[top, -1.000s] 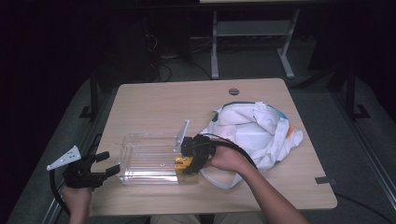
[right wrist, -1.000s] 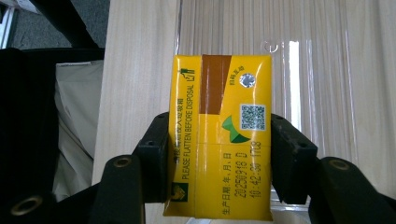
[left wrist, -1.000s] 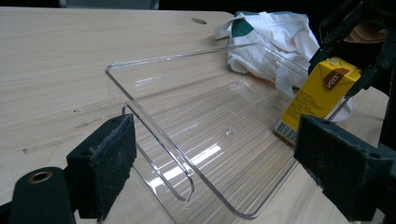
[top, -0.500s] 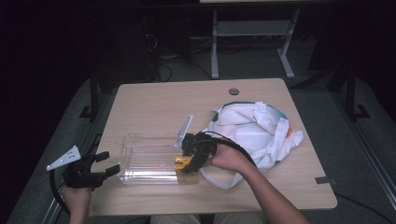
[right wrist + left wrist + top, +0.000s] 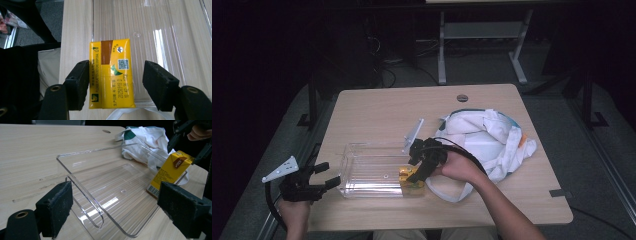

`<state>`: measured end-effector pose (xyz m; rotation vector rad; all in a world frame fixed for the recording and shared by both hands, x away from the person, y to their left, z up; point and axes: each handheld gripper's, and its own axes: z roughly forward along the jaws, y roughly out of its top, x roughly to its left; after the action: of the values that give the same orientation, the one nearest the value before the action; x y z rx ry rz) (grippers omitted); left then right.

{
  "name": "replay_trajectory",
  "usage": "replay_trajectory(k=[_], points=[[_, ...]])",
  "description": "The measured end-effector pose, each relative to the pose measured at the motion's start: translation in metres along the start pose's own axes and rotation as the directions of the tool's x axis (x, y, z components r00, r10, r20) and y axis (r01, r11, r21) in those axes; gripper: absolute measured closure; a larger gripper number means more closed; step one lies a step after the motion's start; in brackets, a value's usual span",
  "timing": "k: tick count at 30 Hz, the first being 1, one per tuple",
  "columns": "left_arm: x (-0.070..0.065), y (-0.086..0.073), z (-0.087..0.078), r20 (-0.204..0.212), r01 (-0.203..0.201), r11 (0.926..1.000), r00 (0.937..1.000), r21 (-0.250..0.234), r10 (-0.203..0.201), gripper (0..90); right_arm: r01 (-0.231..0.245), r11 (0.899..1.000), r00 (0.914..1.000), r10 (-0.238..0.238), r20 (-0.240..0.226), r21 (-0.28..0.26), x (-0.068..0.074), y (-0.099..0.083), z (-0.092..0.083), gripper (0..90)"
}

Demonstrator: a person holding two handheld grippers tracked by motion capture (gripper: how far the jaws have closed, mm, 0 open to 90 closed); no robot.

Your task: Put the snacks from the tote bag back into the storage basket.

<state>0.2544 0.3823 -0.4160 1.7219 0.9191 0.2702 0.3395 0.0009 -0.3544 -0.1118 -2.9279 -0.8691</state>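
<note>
The yellow rectangular drink carton [image 5: 111, 75] leans tilted in the clear plastic tray [image 5: 372, 172], unmoved; right gripper [image 5: 116, 83] released, left gripper [image 5: 113, 213] spread.

Dim lab: desk frames [image 5: 482, 45], cables [image 5: 387, 75].

The right hand-held gripper [image 5: 418, 172] has let go of the yellow carton [image 5: 111, 75], its jaws now parted around it.
</note>
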Motion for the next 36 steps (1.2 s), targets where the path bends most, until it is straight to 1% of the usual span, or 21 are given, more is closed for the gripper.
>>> replay_trajectory(k=[5,11,16,21,24,36], points=[[0.000,0.000,0.000,-0.001,0.001,1.0000,1.0000,0.000,-0.001,12.7,-0.002,1.000,1.0000,0.003,0.003,-0.016,-0.001,0.000,-0.005,37.5],[0.000,0.000,0.000,0.000,0.000,1.0000,1.0000,0.000,0.000,12.8,-0.006,1.000,0.9997,0.006,0.025,-0.030,-0.001,0.002,-0.015,37.8],[0.000,0.000,0.000,-0.001,0.001,1.0000,1.0000,0.000,-0.001,12.8,-0.005,0.999,0.9993,0.006,0.037,-0.033,-0.002,0.002,-0.020,38.0],[0.000,0.000,0.000,0.000,0.000,1.0000,1.0000,0.002,0.000,12.8,-0.021,0.999,0.9986,0.023,0.047,-0.051,-0.003,-0.001,-0.027,38.4],[0.000,0.000,0.000,0.000,0.000,1.0000,1.0000,0.000,0.000,12.7,-0.029,0.998,0.9981,0.031,0.052,-0.048,-0.005,-0.002,-0.029,38.4],[0.000,0.000,0.000,0.000,-0.001,1.0000,1.0000,0.002,0.001,12.8,-0.050,0.997,0.9959,0.054,0.073,-0.066,-0.009,-0.009,-0.038,38.2]])
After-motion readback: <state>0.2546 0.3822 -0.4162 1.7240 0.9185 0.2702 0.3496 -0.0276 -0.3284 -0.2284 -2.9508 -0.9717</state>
